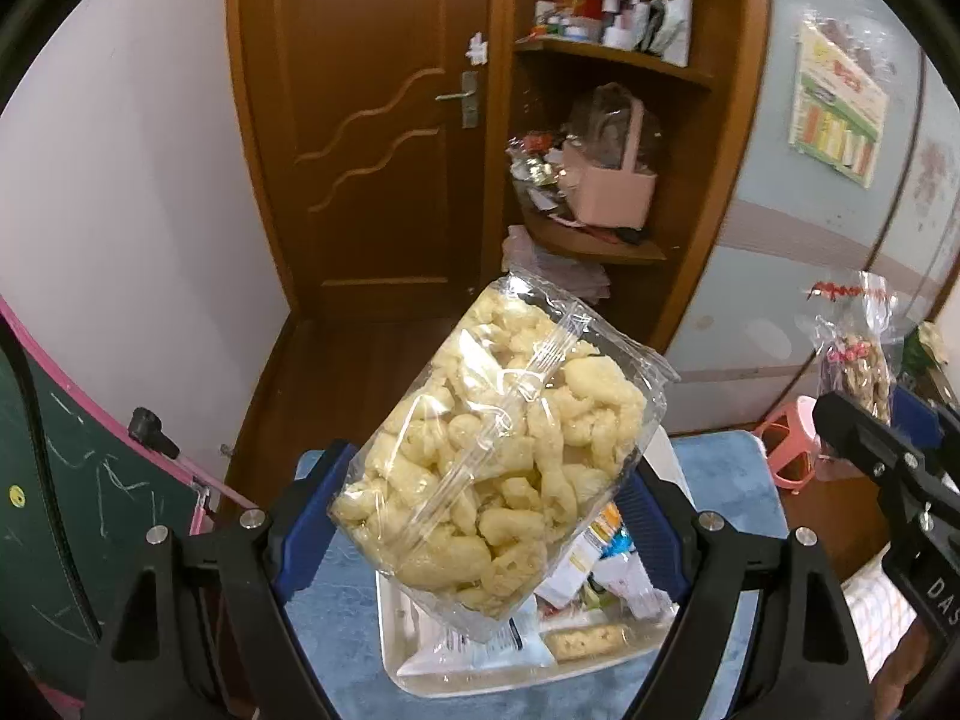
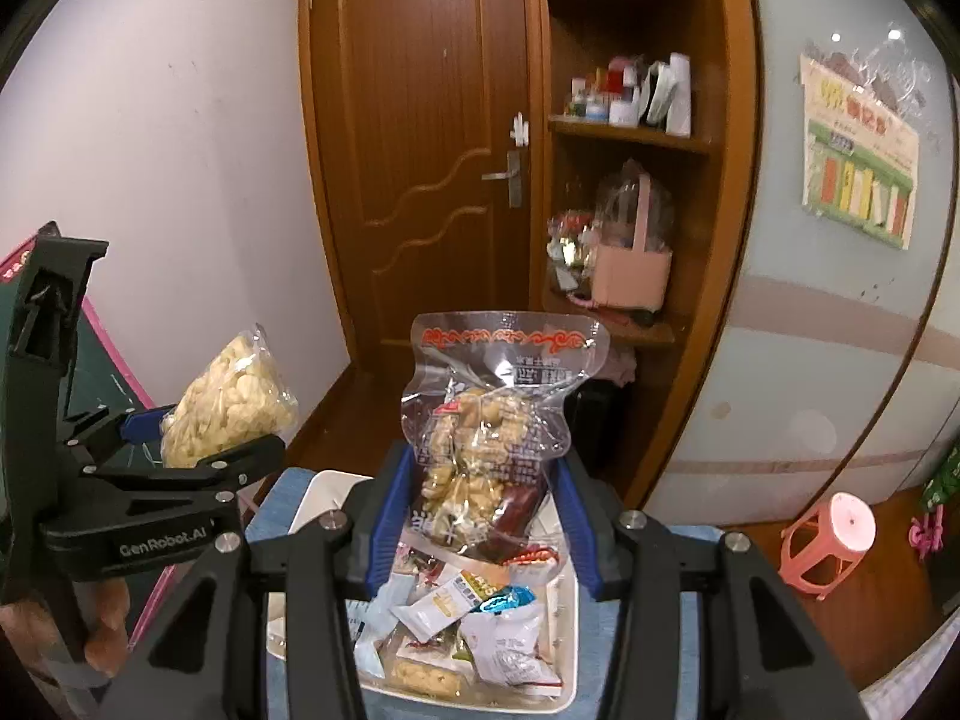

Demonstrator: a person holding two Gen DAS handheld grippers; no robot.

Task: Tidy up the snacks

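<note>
Left wrist view: left gripper [image 1: 480, 510] jaws clamped on a bag of puffs [image 1: 492, 456], tray [image 1: 396, 654] of snacks below them; right wrist view: right gripper [image 2: 480, 510] jaws clamped on a nut bag [image 2: 486, 438] above that tray.

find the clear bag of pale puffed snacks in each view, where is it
Left wrist: bag of puffed snacks fills the centre, clamped in the left gripper.
Right wrist: same bag at left edge, mid-height.
Shared landmark: the pink basket on the wooden shelf.

Puffed-snack bag [image 1: 498, 450] and nut bag [image 2: 486, 450] aloft over snack tray [image 2: 570, 648].
</note>
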